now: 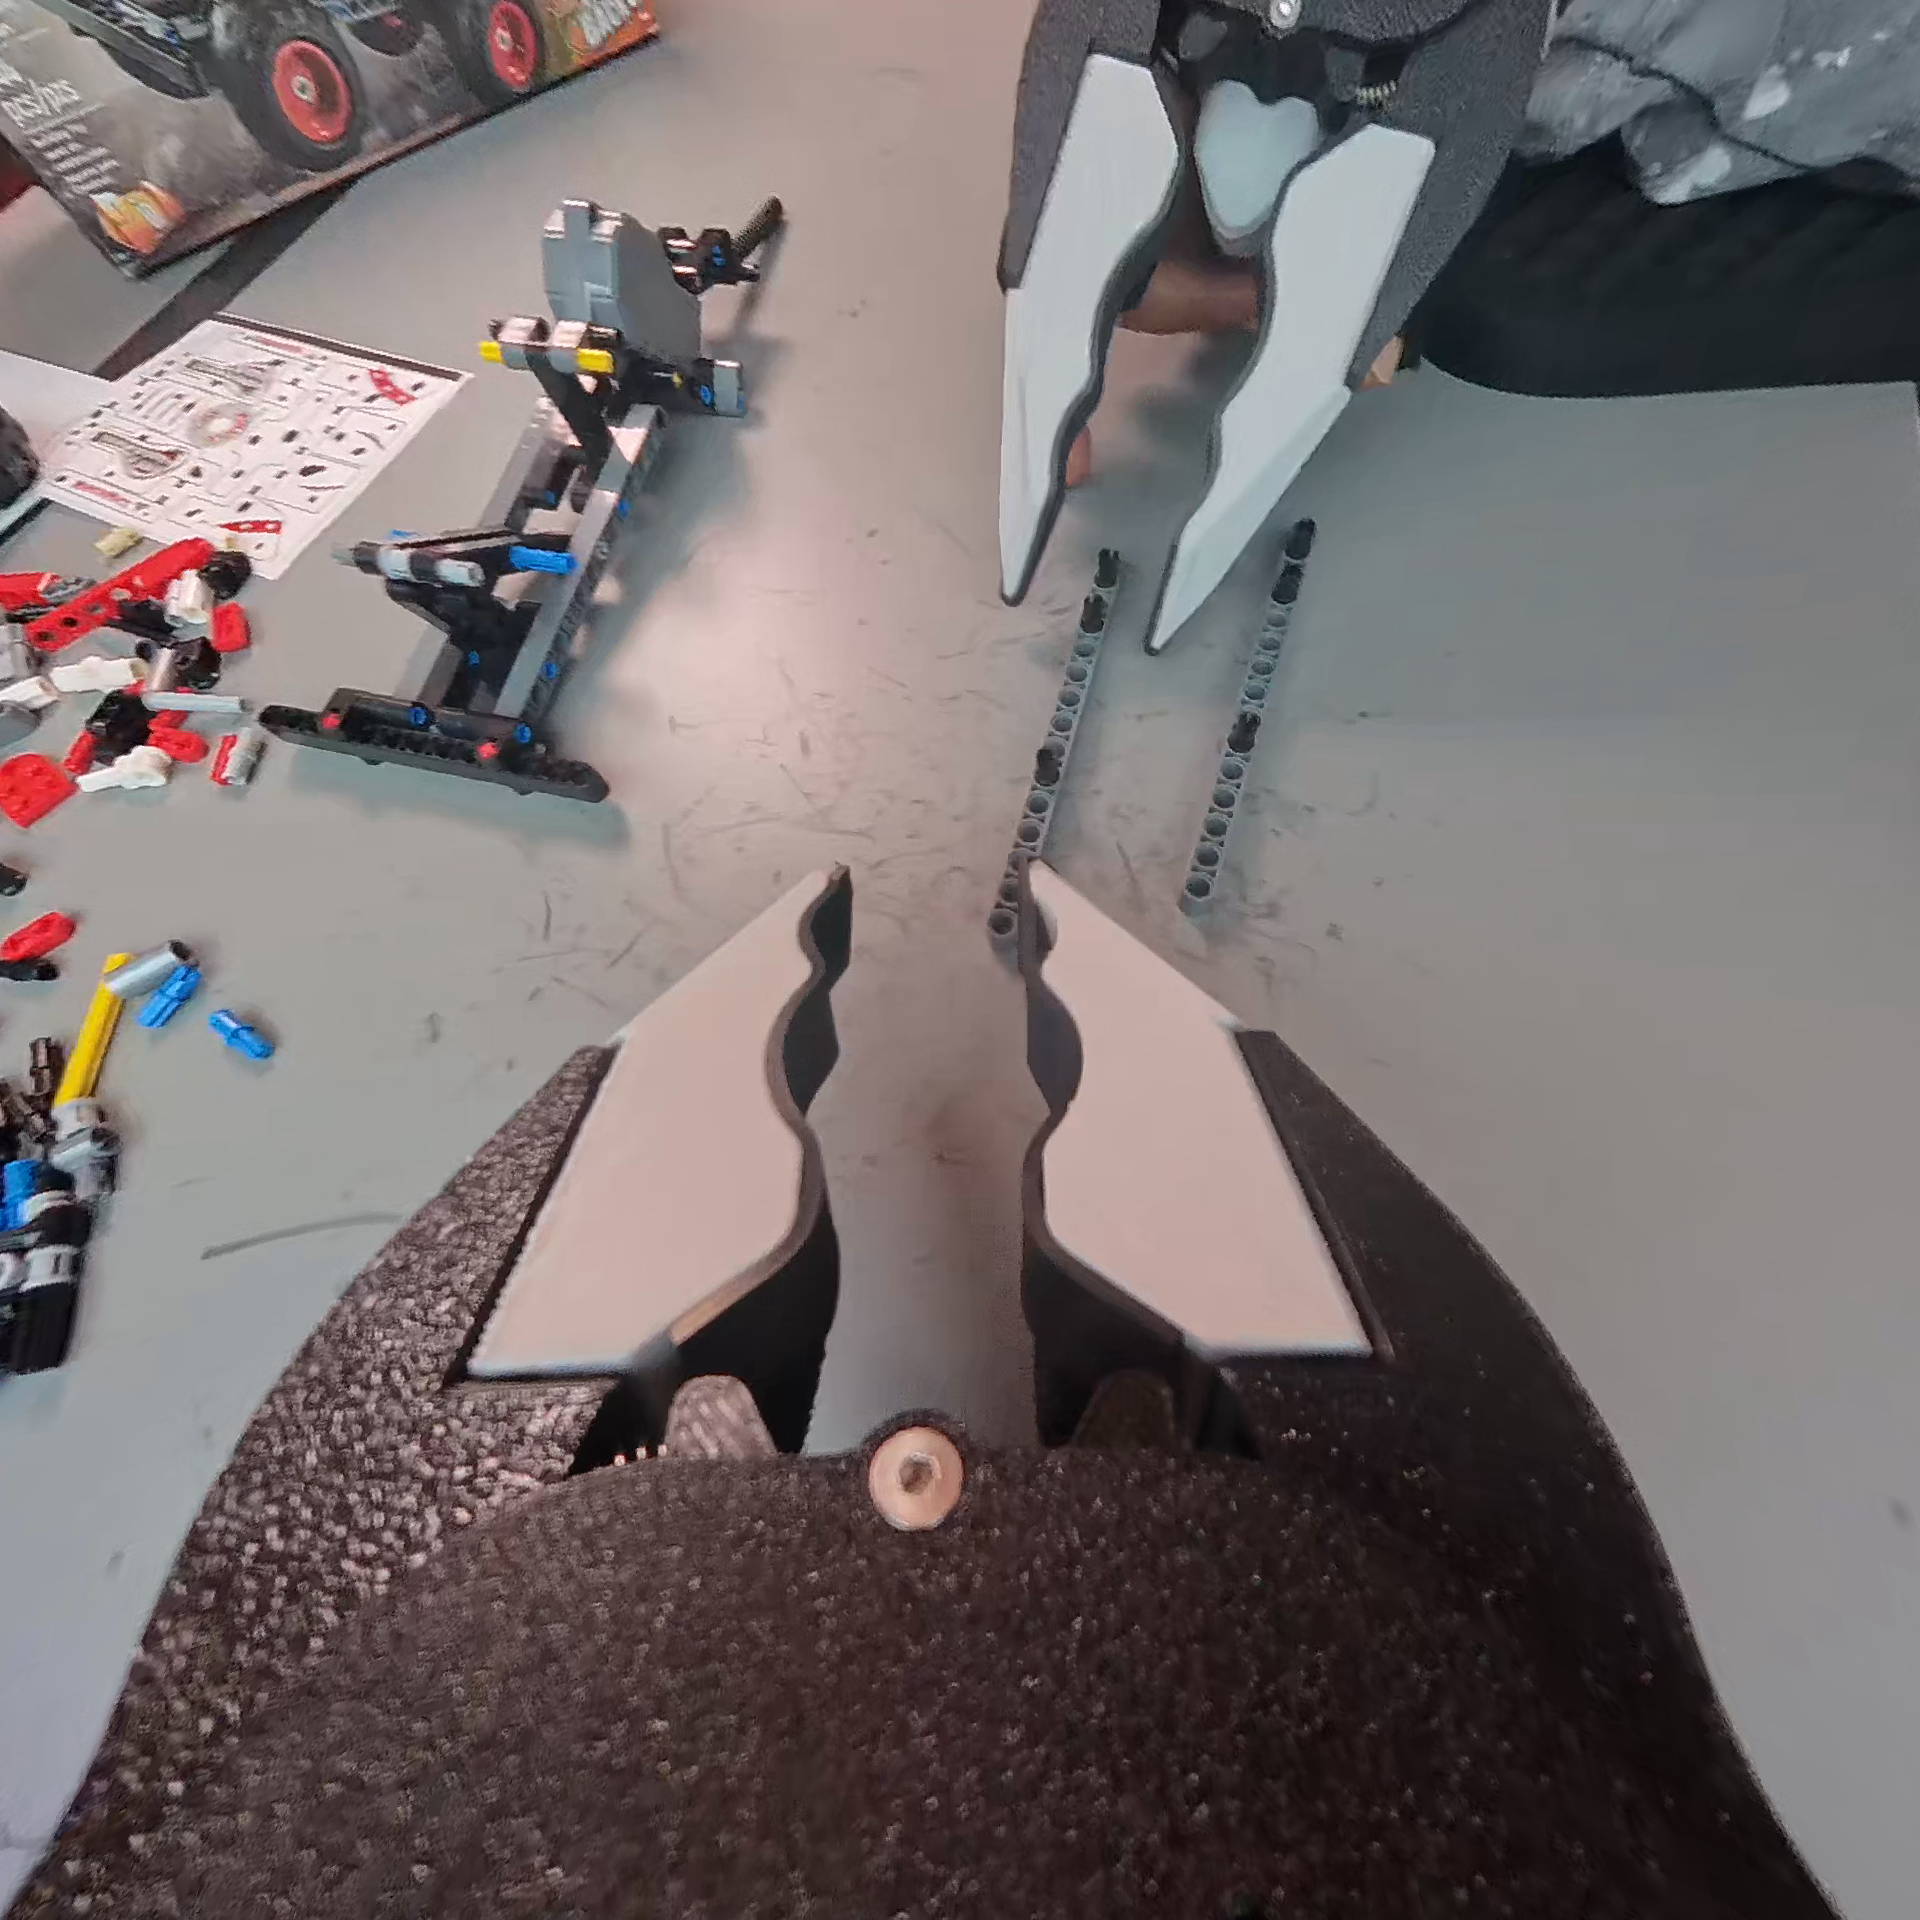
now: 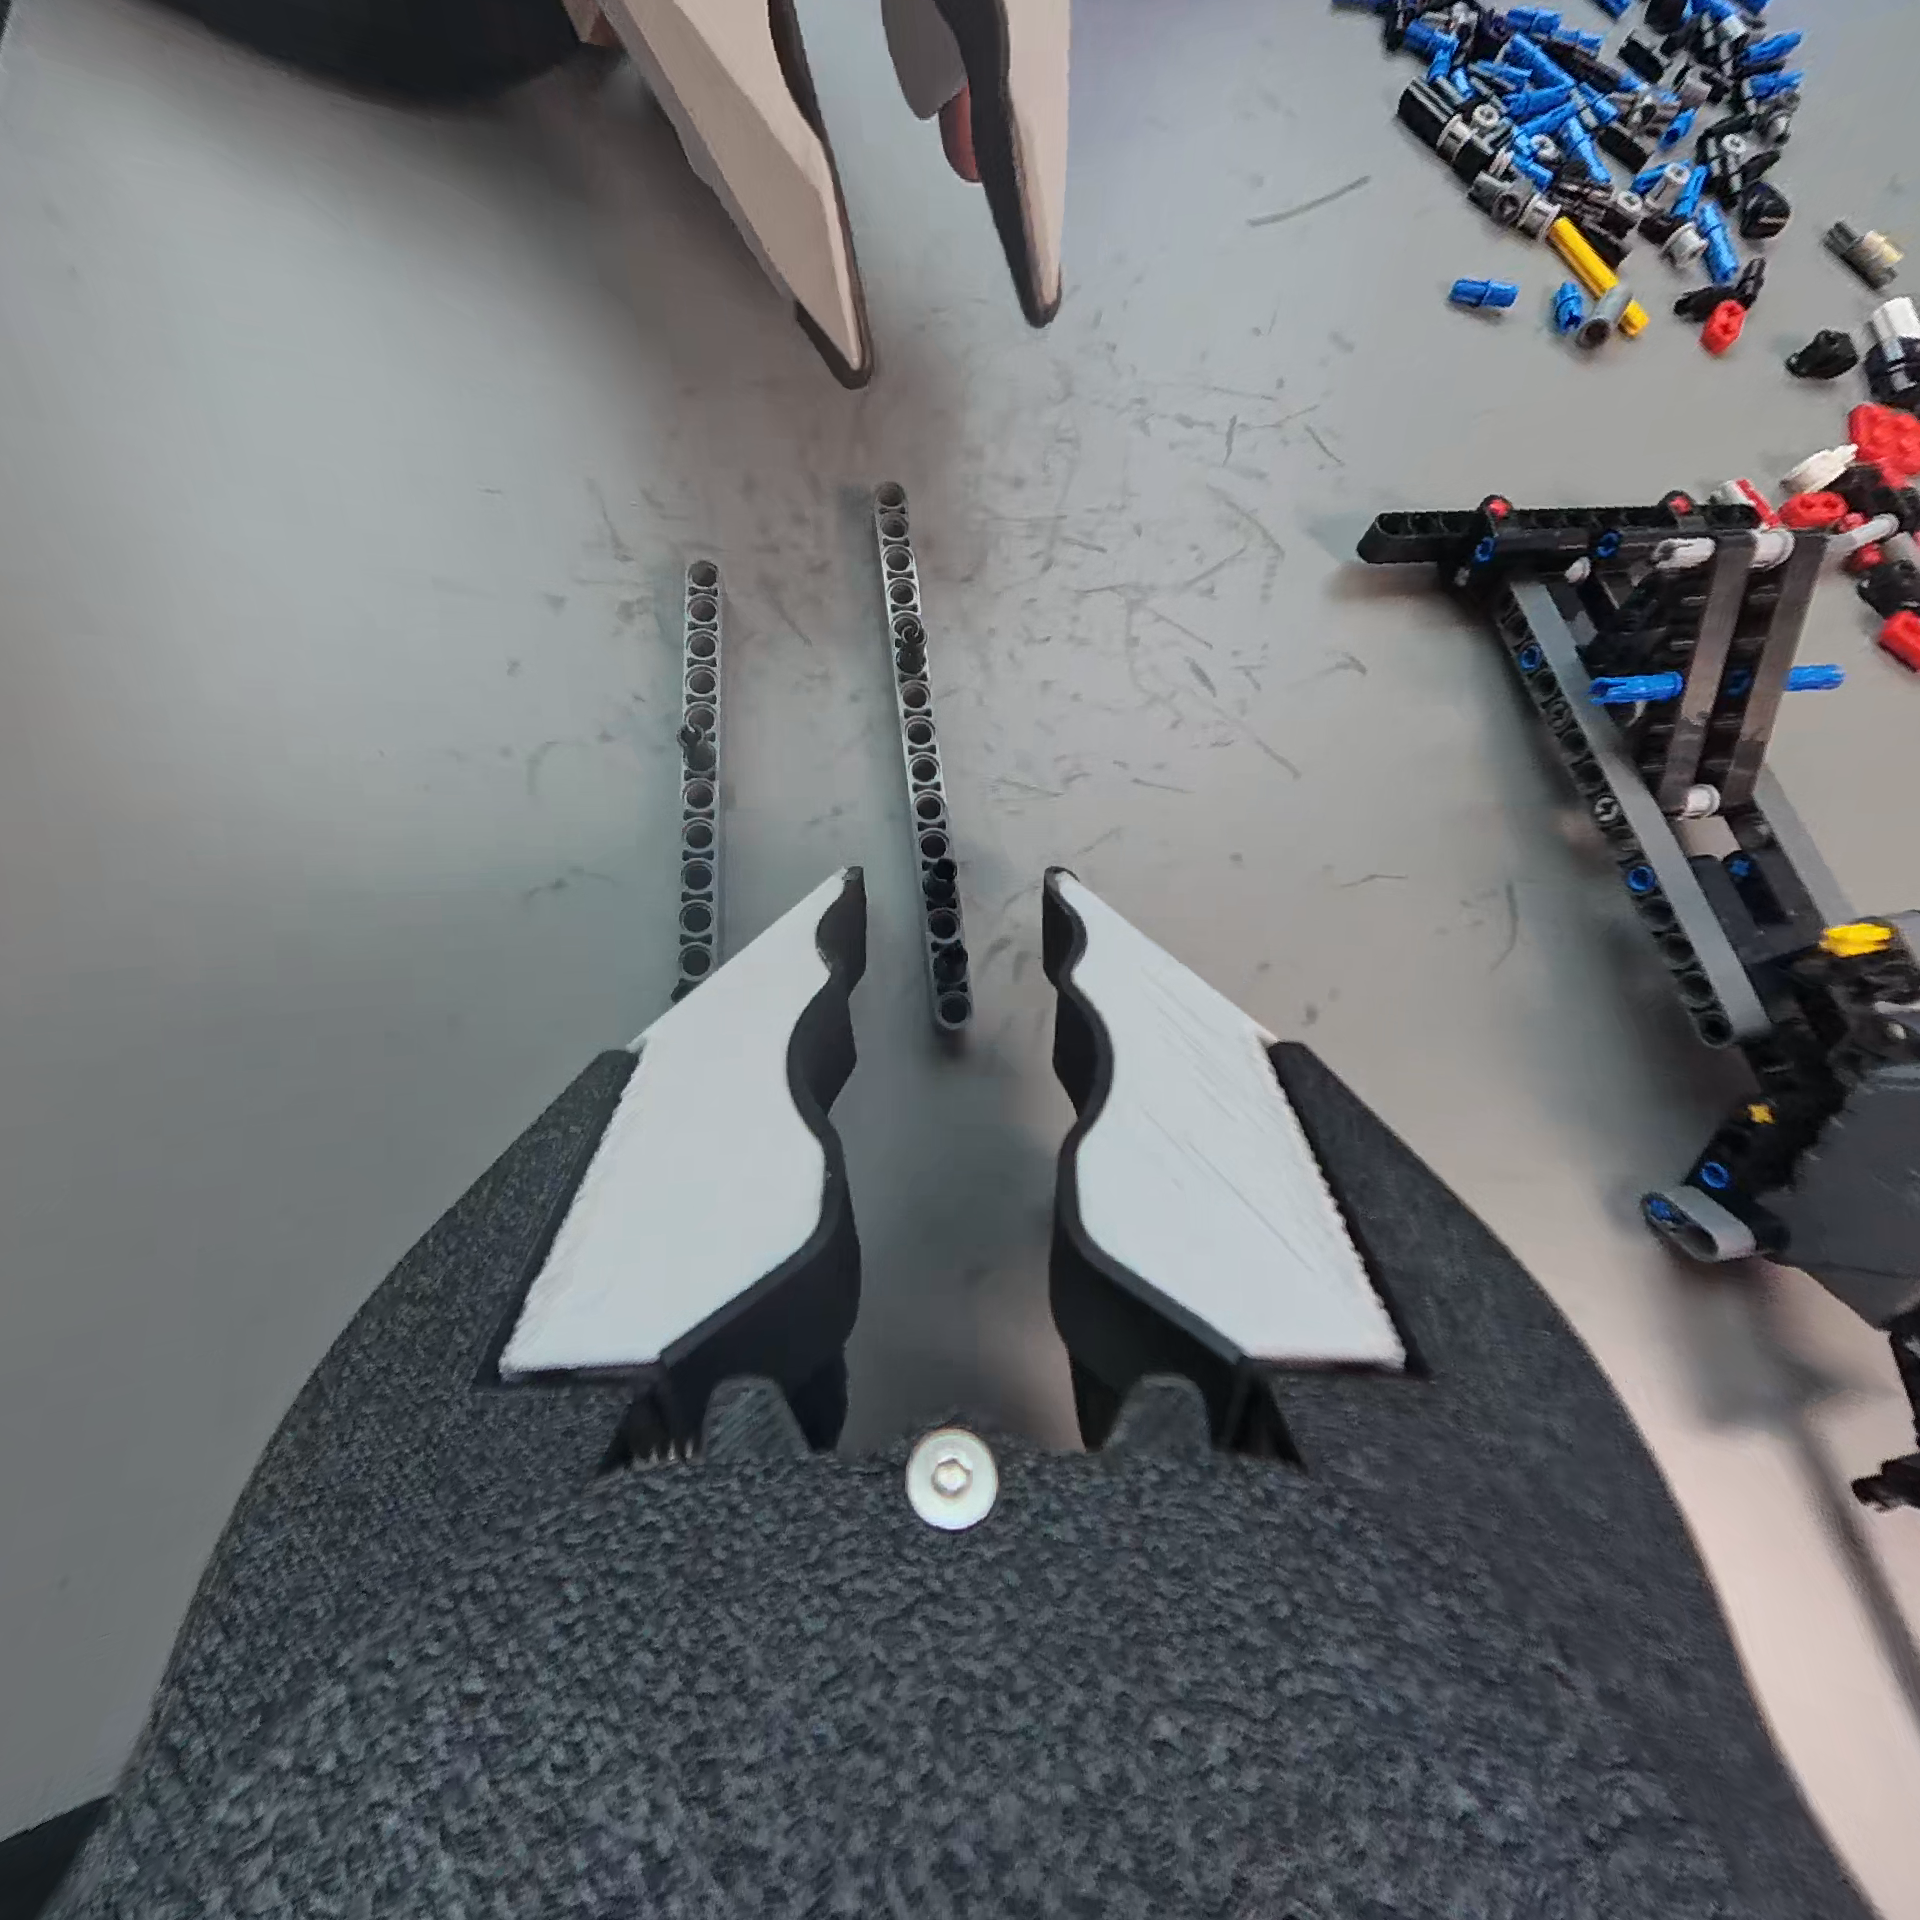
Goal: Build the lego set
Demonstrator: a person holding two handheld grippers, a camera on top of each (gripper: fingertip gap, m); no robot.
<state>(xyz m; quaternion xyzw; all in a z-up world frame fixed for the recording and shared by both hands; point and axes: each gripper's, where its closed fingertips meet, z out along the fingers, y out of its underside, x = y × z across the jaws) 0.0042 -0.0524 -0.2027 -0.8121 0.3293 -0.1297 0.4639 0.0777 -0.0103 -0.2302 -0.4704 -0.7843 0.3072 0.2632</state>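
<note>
Two long grey holed beams lie side by side on the grey table, each with black pins in it. One beam (image 1: 1060,738) (image 2: 920,748) runs between both grippers. The other beam (image 1: 1247,727) (image 2: 701,769) lies beside it. My left gripper (image 1: 932,883) is open and empty, its right fingertip over the near end of the first beam. My right gripper (image 2: 954,883) is open and empty, its fingers on either side of that beam's other end. Each gripper shows in the other's view, the right one (image 1: 1086,621) and the left one (image 2: 945,343), tips facing.
A partly built black and grey chassis (image 1: 540,582) (image 2: 1683,790) stands beside the beams. Loose red, blue, black and yellow parts (image 1: 104,675) (image 2: 1621,135) lie past it. An instruction sheet (image 1: 249,436) and the set's box (image 1: 260,104) lie at the far left. Some 10 cm of space lies between my two pairs of fingers.
</note>
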